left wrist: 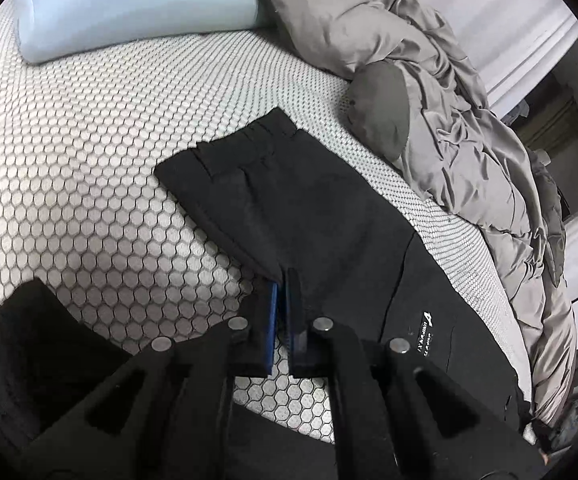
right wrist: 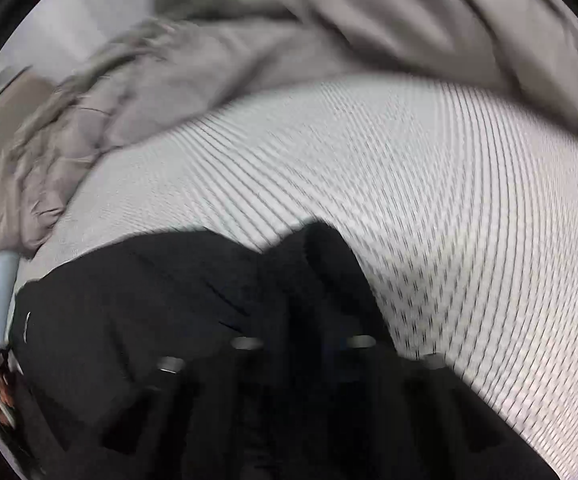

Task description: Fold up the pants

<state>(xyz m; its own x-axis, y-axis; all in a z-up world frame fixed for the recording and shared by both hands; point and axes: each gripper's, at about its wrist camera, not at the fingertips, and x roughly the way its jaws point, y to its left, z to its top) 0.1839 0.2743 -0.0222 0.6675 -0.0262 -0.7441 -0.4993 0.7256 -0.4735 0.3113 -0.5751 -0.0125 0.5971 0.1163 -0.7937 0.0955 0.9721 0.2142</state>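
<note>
Left wrist view: left gripper [left wrist: 283, 280] pinches black pants [left wrist: 289, 204] at frame centre on the mattress [left wrist: 69, 160]; right gripper's [right wrist: 305, 344] grip is blurred, can't tell.

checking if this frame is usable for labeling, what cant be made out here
- Right gripper: right wrist view is motion-blurred and the black pants merge with the black fingers, so open or shut cannot be told.
- White logo print on the pants: left wrist view, too small to read.
- Pants' far end: cut off by the lens edge in both views.
- Gray comforter: hides the mattress edge behind it.
</note>
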